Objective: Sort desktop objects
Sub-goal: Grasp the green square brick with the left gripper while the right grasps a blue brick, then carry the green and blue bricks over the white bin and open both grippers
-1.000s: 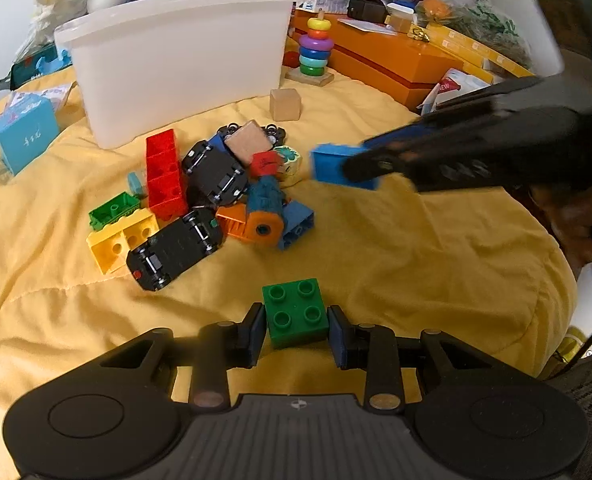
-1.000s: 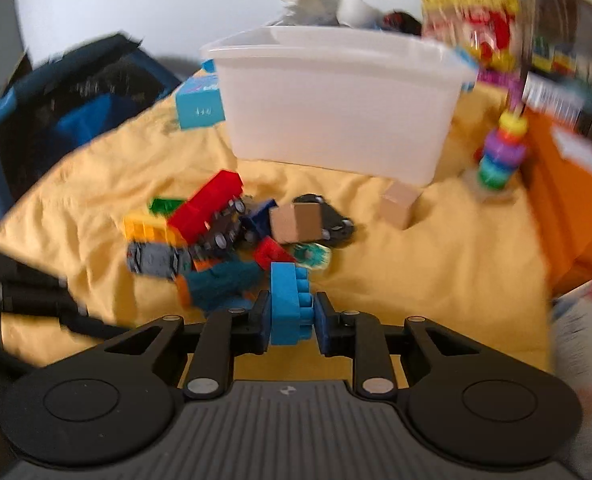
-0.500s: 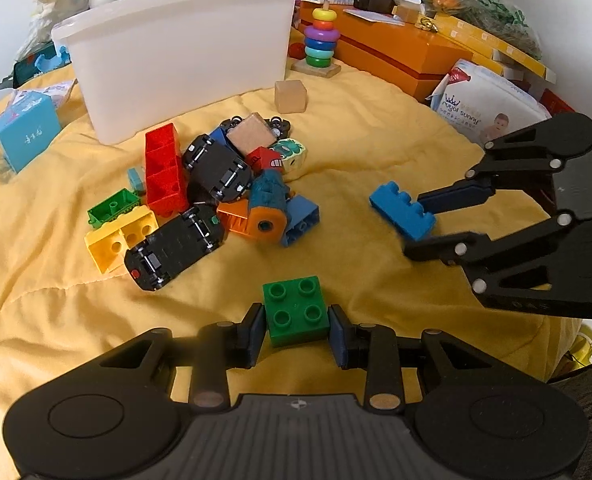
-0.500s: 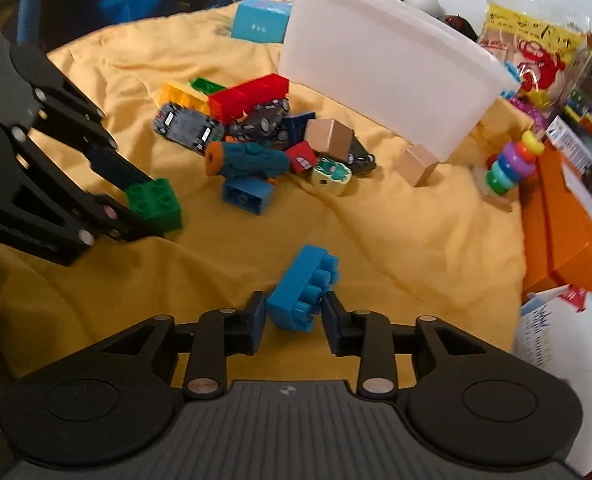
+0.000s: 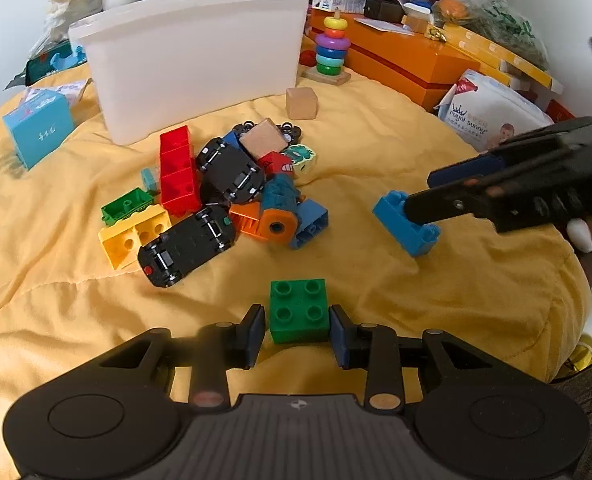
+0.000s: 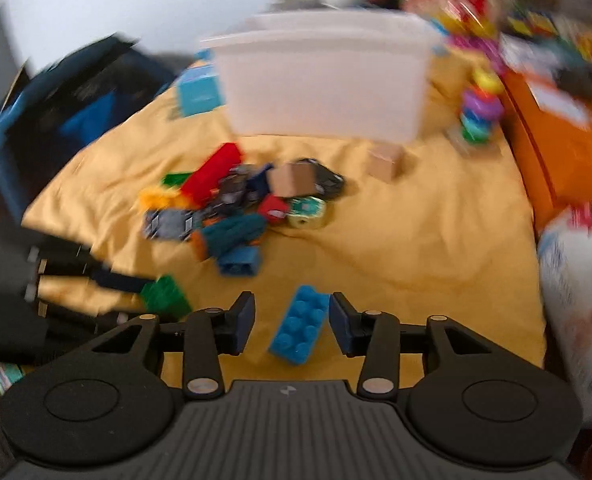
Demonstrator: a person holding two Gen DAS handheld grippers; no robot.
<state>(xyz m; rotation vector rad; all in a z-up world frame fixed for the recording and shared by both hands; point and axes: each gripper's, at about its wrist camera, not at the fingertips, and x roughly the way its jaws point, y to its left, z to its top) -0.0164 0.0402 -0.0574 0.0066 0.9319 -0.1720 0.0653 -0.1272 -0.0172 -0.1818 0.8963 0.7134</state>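
our left gripper (image 5: 297, 332) sat with its pads just off the sides of the green brick (image 5: 299, 311), not squeezing it, while our right gripper (image 6: 292, 320) was opening, the light blue brick (image 6: 300, 330) loose between its pads. both bricks lay on the yellow blanket (image 5: 376, 280), near the toy pile (image 5: 224, 196) before the white bin (image 5: 192, 60).

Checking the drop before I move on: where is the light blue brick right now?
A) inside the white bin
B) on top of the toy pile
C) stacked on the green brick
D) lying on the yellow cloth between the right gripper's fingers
D: the light blue brick lies on the yellow cloth between the right gripper's opening fingers, neither pad touching it.
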